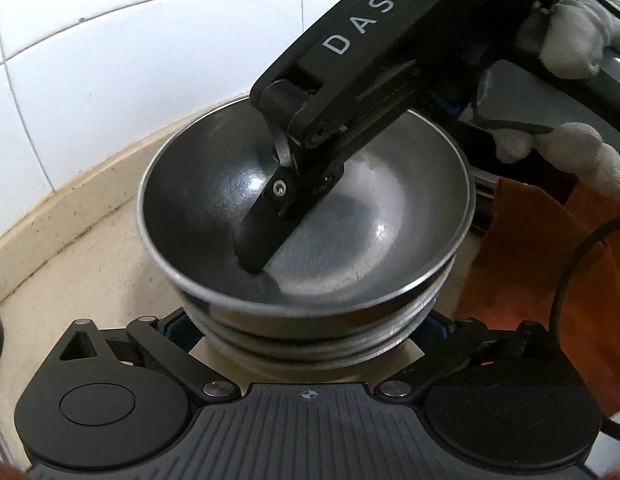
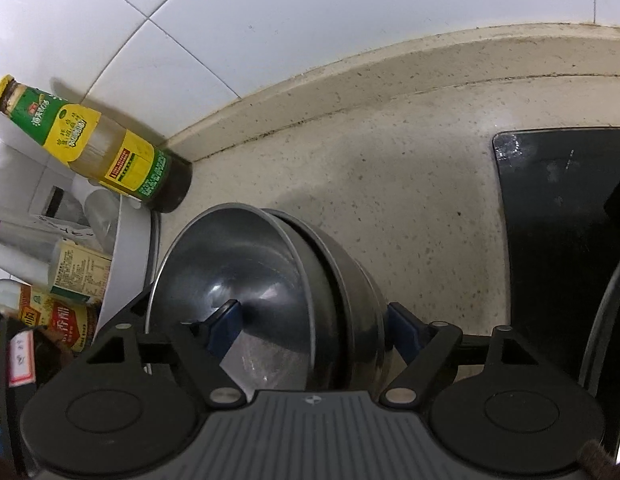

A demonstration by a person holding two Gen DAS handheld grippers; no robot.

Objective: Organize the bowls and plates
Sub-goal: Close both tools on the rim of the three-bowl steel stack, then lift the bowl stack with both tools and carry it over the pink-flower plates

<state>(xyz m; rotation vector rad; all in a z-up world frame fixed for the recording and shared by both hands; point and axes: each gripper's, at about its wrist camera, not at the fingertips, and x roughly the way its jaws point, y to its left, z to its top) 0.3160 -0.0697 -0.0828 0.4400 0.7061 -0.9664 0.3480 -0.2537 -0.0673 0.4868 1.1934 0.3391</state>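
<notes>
Tongs (image 2: 314, 328) straddle tilted top bowl's (image 2: 229, 280) wall.

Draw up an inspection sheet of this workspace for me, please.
Surface: beige speckled counter, with grime along the wall joint.
Job's things: nested stack of steel bowls; no plates seen.
Clutter: sauce bottle and carton at the left of the right wrist view; orange cloth beside the bowls.
Grippers: left hand-held gripper flanks the stack's base. Right hand-held gripper straddles the bowl walls, with one finger inside the top bowl. Whether either is gripping cannot be told.
Cables: black cable running over the cloth.
Surroundings: white tile wall; black glass panel set in the counter.
</notes>
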